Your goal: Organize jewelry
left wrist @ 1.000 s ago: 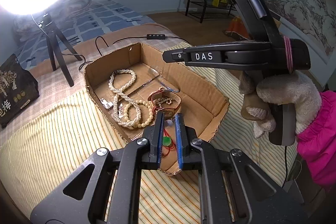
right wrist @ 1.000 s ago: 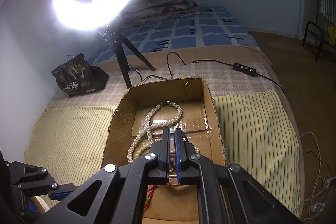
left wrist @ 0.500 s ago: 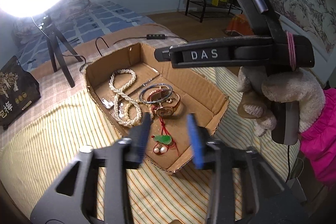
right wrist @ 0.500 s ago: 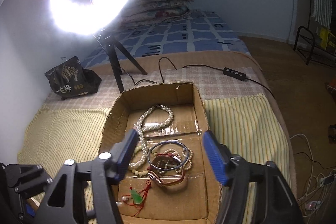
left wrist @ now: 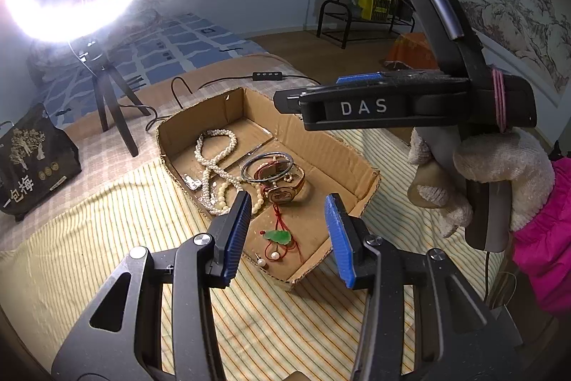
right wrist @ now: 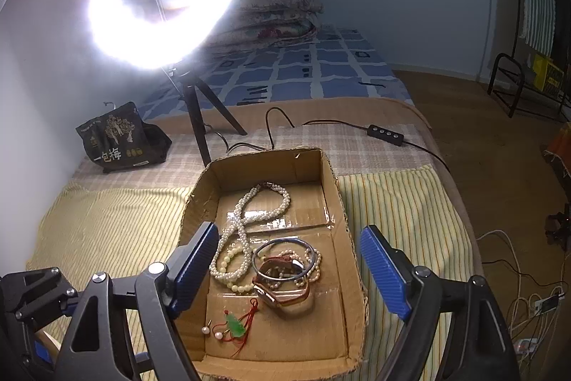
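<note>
Hovering w/ jaws apart: both grippers [left wrist: 287,236] [right wrist: 289,274], over box [right wrist: 332,188].

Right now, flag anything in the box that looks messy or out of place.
The bangle, watch and a bead bracelet lie heaped on one another mid-box, tangled against the pearl necklace. The jade pendant and earrings lie apart, near the front.

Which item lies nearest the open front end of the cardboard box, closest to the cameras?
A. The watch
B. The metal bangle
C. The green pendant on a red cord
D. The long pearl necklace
C: the green pendant on a red cord lies nearest the open front end of the cardboard box, ahead of the watch, bangle and pearl necklace.
</note>
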Demonstrator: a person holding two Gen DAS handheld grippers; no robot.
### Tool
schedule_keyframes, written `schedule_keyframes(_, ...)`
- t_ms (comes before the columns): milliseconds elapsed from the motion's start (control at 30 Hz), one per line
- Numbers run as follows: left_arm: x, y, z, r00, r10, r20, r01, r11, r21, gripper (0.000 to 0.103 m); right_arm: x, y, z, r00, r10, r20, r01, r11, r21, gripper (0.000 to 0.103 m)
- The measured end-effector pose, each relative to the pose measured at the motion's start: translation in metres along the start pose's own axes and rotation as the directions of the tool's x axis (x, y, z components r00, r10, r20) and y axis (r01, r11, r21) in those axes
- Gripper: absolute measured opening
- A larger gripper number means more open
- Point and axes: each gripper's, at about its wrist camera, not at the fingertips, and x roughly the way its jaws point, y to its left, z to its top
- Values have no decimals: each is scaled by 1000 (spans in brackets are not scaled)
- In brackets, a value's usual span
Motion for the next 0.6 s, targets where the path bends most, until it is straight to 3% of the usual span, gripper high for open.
schedule_keyframes(367,-34,-4,-3,999,20,36,-20,1000,4,44,-33,10,-6,999,-17,29,18,1000,-8,85)
schedule_keyframes(600,-60,-7,-8,997,45,69,-46,999,14,44,-57,19,-14,998,-42,50,43,999,-8,92)
